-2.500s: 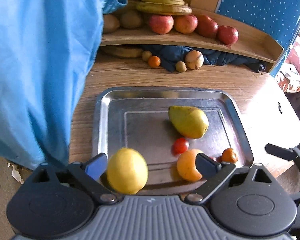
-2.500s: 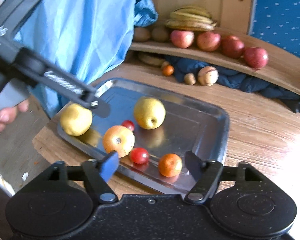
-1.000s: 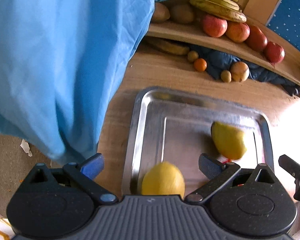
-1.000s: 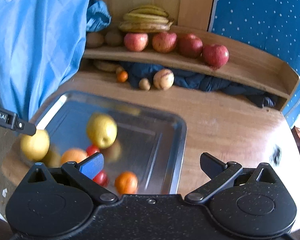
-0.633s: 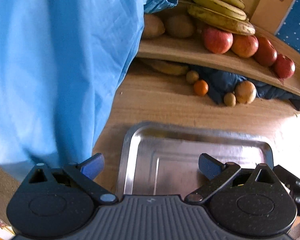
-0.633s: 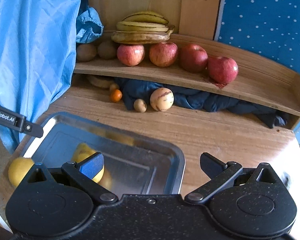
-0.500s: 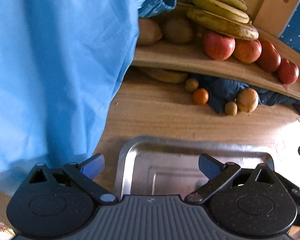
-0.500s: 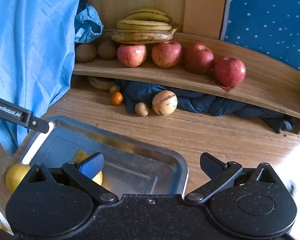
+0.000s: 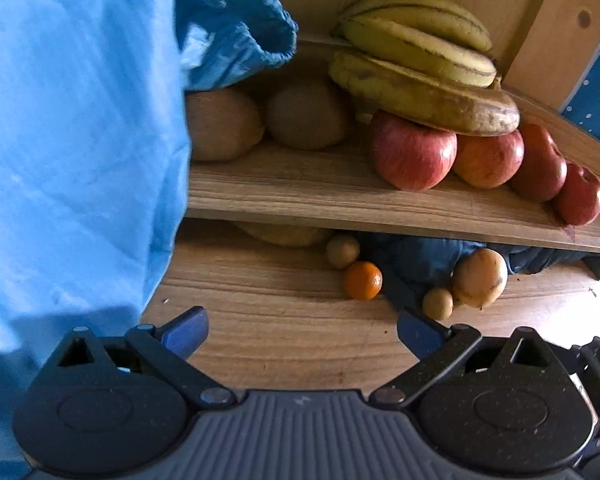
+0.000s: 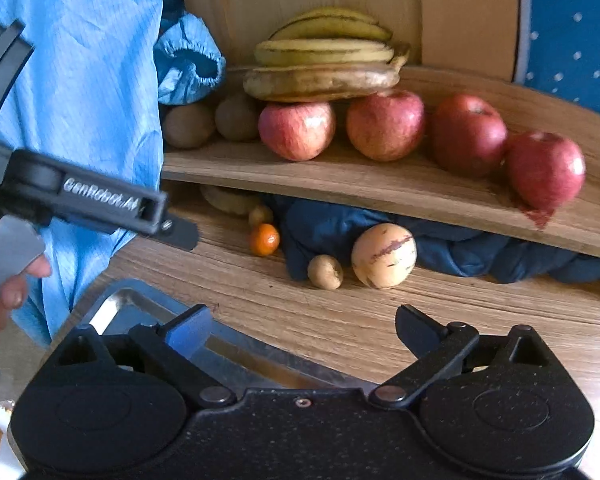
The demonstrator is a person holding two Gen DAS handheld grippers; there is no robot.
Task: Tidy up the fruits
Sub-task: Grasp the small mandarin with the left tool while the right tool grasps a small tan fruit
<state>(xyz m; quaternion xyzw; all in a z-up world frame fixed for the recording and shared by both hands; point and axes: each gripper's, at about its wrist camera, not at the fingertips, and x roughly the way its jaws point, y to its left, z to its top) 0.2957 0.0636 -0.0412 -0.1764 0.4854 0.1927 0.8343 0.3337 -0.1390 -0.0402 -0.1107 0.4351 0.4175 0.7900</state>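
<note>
**Both grippers empty, pointed at fruit shelf**

Left gripper (image 9: 302, 332): spread wide, nothing between fingers, over bare wooden table (image 9: 284, 332). Right gripper (image 10: 302, 326): closing slightly, gap empty, over far rim of metal tray (image 10: 140, 308). Ahead on table: small orange (image 10: 264, 239), two small brown fruits, striped melon (image 10: 383, 255) against dark blue cloth (image 10: 320, 232). Above, on shelf (image 10: 340, 182): kiwis, four apples (image 10: 384, 124), bananas (image 10: 324, 64) stacked on top. Blue garment (image 9: 72, 140) blocking left side of both views.
</note>
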